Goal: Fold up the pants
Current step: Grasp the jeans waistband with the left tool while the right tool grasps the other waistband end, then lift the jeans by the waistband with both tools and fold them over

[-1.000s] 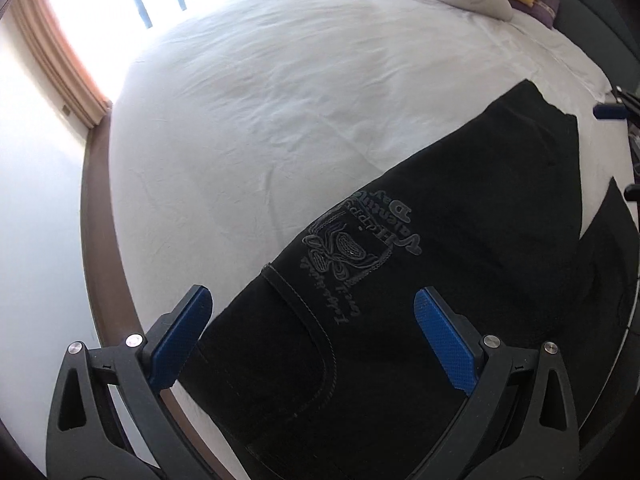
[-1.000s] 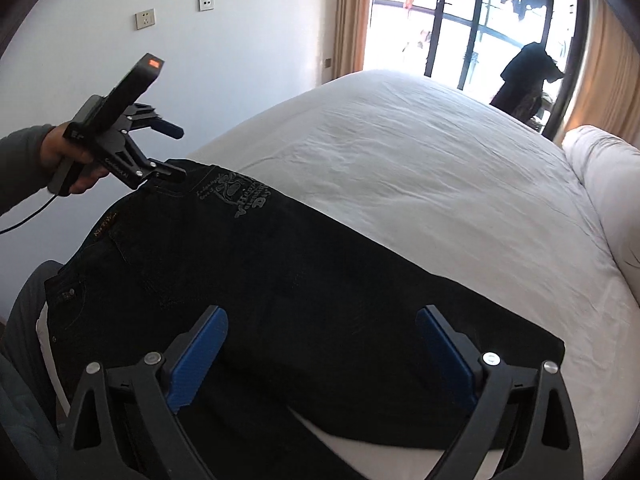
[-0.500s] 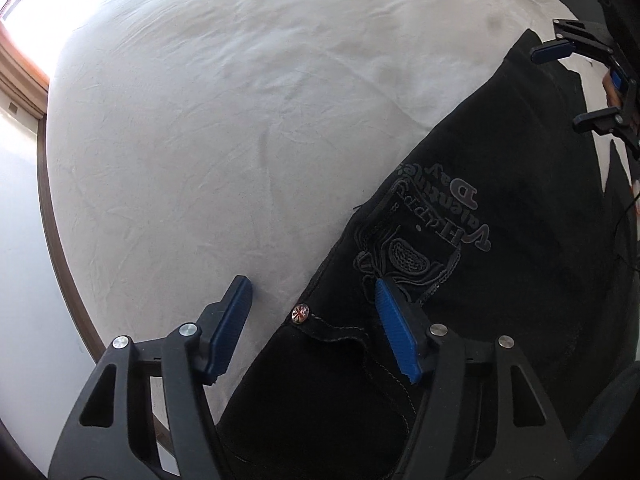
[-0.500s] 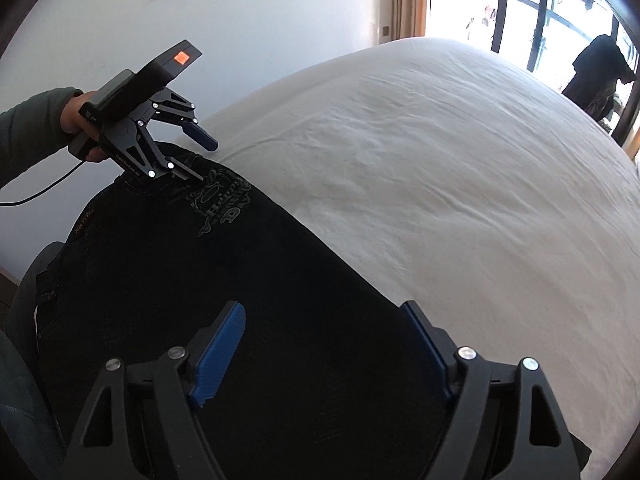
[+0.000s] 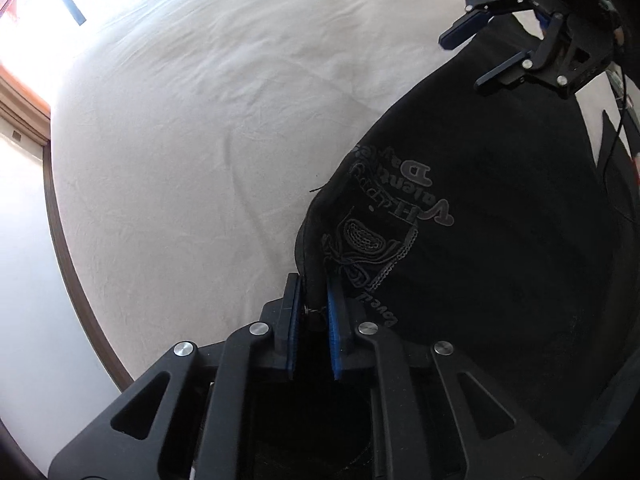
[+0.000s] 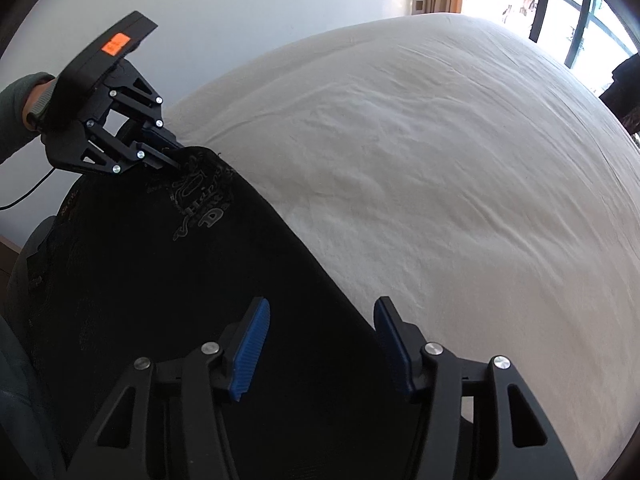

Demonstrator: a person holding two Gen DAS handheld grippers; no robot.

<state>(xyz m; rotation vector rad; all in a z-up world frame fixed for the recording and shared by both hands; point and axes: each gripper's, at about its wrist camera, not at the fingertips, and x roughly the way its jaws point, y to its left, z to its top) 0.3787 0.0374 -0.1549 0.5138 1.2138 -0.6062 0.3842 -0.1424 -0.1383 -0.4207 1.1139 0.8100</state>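
Black pants (image 5: 500, 248) with a grey embroidered print (image 5: 384, 224) lie along the near side of a white bed. My left gripper (image 5: 314, 312) is shut on the pants' far edge near the waist, by the print; it also shows in the right wrist view (image 6: 176, 158), pinching that corner. My right gripper (image 6: 320, 340) is open, its jaws straddling the far edge of the pant leg (image 6: 180, 300); it shows in the left wrist view (image 5: 476, 54) above the leg end. Whether the pads touch the cloth I cannot tell.
The white bed sheet (image 6: 440, 160) spreads wide beyond the pants. A brown bed frame edge (image 5: 68, 248) and a white wall lie to the left. A window with dark bars (image 6: 560, 8) is at the far side.
My left gripper moved onto the pants' edge near the waist and closed on it. My right gripper moved down to the leg's far edge and narrowed its opening.
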